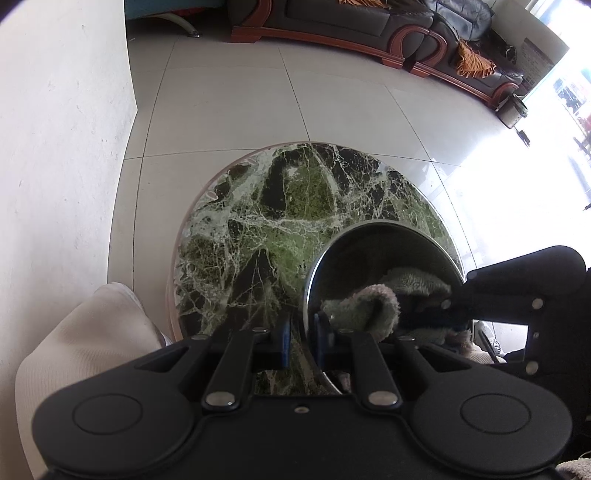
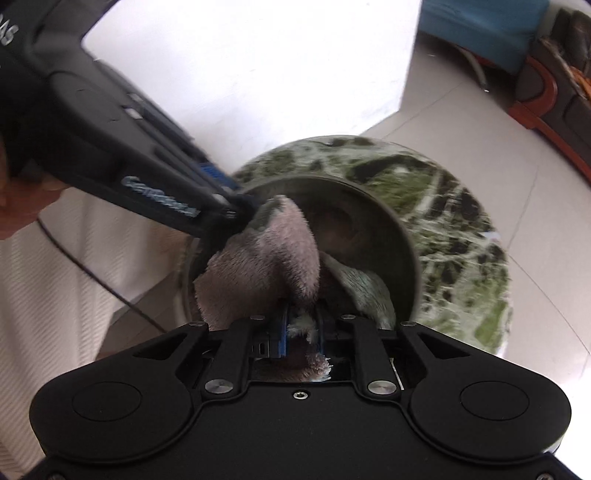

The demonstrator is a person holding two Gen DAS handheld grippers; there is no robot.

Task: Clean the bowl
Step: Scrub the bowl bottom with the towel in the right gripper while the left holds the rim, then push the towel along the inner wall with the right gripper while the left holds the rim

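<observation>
Bright daylight floods in at three o'clock in the left wrist view, bleaching the pale tiled floor (image 1: 491, 206). Fisheye bending curves every edge. The right wrist view is softly motion-blurred, its white wall (image 2: 258, 66) overexposed.

Ahead of the gripper, a round table (image 1: 258, 221) with a green-and-black marble top veined in white stands on a floor (image 1: 229, 96) of large pale glossy tiles. To the gripper's left, a white plastered wall (image 1: 62, 122) rises. Far ahead, a dark leather sofa (image 1: 369, 26) with a red-brown wooden frame lines the room. Strong daylight enters at far right, overexposing the floor.
</observation>
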